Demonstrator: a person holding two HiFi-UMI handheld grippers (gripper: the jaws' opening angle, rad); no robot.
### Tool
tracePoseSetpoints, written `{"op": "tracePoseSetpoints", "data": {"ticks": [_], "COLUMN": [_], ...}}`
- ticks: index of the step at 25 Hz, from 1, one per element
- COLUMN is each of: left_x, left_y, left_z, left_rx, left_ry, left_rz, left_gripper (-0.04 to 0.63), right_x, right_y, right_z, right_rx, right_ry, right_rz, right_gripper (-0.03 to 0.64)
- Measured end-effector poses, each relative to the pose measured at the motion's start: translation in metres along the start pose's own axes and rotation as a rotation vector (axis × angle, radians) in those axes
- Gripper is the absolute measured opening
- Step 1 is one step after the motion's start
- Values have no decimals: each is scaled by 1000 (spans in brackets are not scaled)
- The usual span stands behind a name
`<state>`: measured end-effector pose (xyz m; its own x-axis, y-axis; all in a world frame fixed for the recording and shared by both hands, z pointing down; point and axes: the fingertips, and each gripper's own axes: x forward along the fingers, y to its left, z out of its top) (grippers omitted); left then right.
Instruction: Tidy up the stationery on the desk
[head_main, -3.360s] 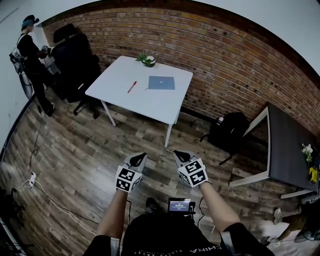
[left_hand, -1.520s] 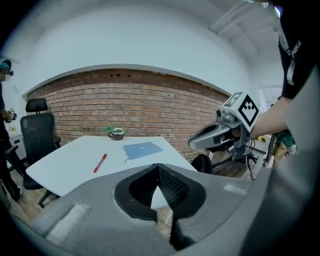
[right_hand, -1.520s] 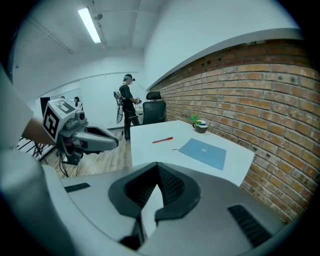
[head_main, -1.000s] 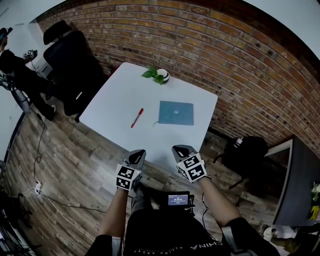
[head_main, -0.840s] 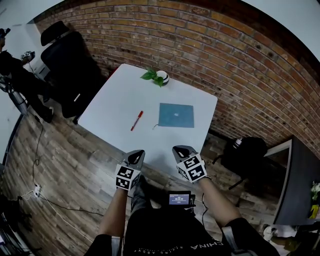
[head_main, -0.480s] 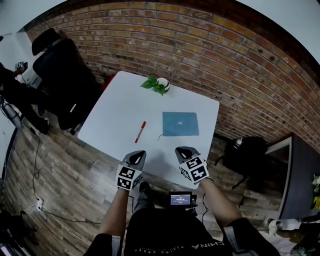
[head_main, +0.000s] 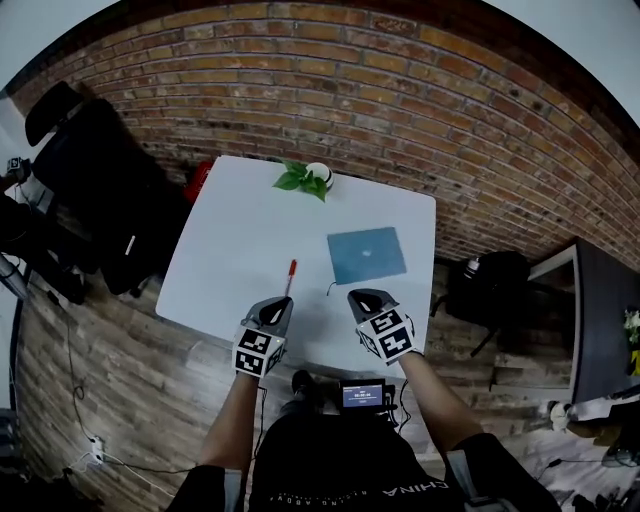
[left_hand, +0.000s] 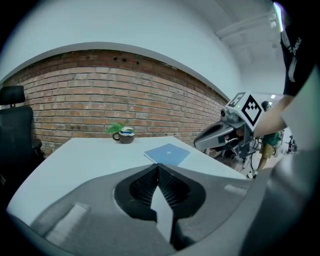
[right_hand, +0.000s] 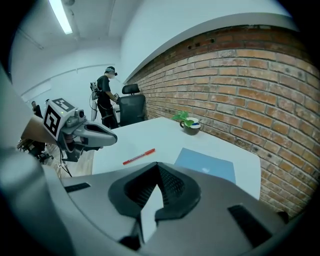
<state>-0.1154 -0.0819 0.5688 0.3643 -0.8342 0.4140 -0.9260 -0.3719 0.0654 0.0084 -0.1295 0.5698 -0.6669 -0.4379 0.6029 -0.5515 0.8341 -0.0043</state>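
A white desk (head_main: 240, 250) stands against the brick wall. On it lie a red pen (head_main: 290, 274) near the front and a blue notebook (head_main: 367, 254) to its right. The pen (right_hand: 139, 156) and the notebook (right_hand: 205, 164) also show in the right gripper view; the notebook (left_hand: 167, 153) shows in the left gripper view. My left gripper (head_main: 274, 305) is over the desk's front edge, just short of the pen, shut and empty. My right gripper (head_main: 360, 299) is over the front edge below the notebook, also shut and empty.
A small potted plant in a dark cup (head_main: 310, 178) sits at the desk's far edge by the wall. A black office chair (head_main: 85, 170) stands to the left. A black backpack (head_main: 492, 280) lies on the floor at the right, beside a dark table (head_main: 600, 330).
The desk has drawn much closer as I walked up to it. Both grippers now reach over its front edge, still shut and side by side.
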Motion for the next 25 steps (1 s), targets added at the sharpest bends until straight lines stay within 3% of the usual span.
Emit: {"op": "tracePoseSetpoints", "data": {"ticks": [14, 25], "left_x": [18, 45], "left_y": [31, 27], "left_z": [-6, 4], "left_rx": [18, 34], "left_ry": [34, 56], "left_rz": [-79, -40], "left_gripper": [6, 6], "right_x": [27, 35], "right_y": [5, -26], "right_z": [3, 4], "right_rx": [76, 81], "right_ry": [17, -3], "right_rz": [-49, -12], "right_gripper": [9, 9]}}
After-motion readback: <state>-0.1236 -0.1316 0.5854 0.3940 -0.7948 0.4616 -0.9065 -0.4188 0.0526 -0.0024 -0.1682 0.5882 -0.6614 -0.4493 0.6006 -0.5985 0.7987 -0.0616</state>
